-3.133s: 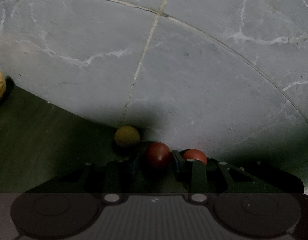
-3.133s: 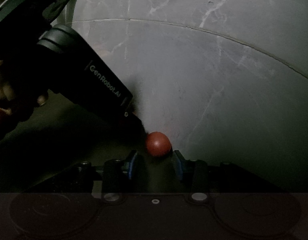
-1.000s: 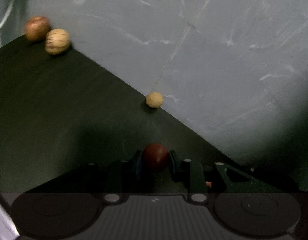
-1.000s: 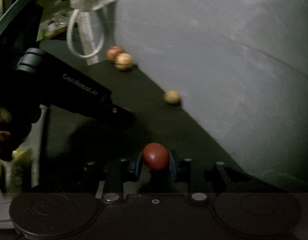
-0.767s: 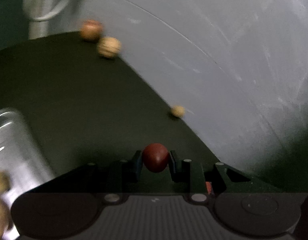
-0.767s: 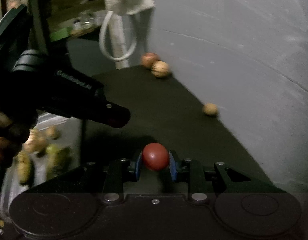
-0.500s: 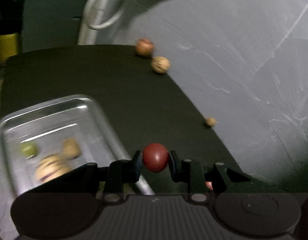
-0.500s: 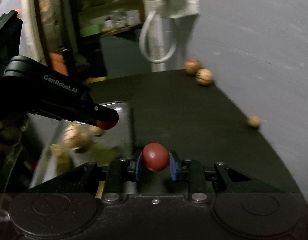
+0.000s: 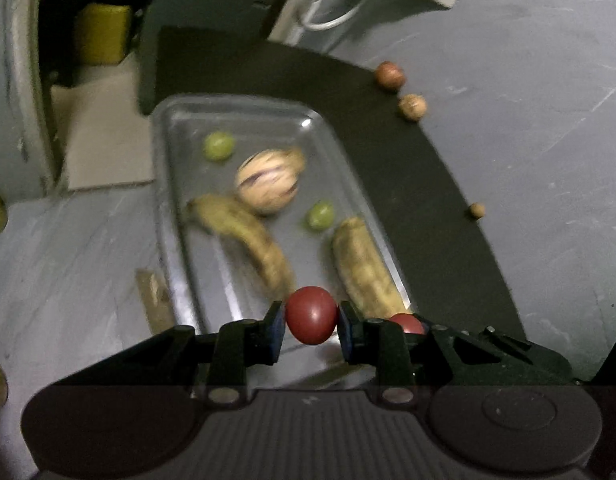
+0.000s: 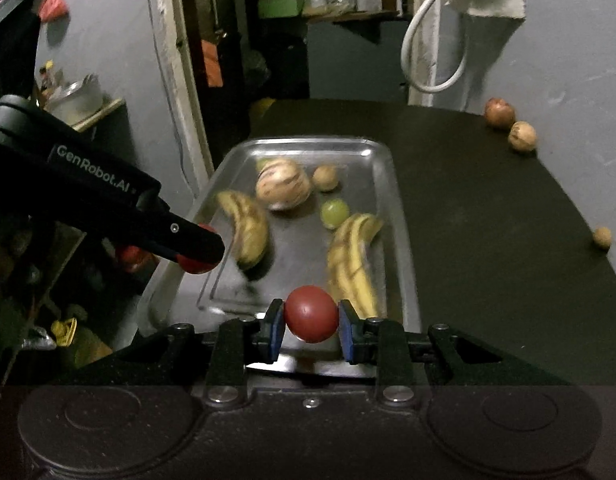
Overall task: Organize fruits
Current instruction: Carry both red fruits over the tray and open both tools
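Two red fruits are held above the near end of the tray (image 10: 403,264): the left gripper (image 9: 311,325) clamps one (image 9: 311,314), the right gripper (image 10: 311,330) the other (image 10: 311,318). Bananas (image 10: 353,258), green fruits (image 10: 334,213) and a striped melon (image 10: 283,184) lie in the tray; three small fruits (image 10: 522,136) line the dark mat's (image 10: 487,216) right edge.

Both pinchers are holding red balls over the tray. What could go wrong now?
The left gripper and right gripper each pinch a round red fruit. Dropped from up here, one might bounce out of the shallow tray, or hit the bananas. The grippers are close together and could bump.
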### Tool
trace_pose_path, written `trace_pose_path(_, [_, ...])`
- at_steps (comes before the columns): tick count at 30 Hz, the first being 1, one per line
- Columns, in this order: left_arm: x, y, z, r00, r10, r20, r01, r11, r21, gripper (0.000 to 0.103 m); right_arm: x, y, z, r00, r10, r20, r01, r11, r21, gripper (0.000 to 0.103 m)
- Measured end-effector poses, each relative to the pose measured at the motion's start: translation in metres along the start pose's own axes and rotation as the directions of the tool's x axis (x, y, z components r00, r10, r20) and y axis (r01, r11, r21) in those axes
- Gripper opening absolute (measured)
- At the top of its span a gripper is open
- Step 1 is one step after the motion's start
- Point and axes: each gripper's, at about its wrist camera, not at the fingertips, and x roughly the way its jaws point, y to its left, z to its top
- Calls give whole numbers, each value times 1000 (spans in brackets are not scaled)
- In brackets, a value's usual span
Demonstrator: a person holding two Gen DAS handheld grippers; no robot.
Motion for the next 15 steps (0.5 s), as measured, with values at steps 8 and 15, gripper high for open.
trace_pose_path(8, [16, 14, -8, 994, 74, -83, -77, 996, -35, 30, 18, 8, -6, 999, -18, -51, 18, 1000, -2, 30])
trace_pose_path(15, [26, 13, -7, 989, 93, -116, -96, 995, -22, 31, 20, 7, -6, 997, -36, -65, 37, 999, 11, 32])
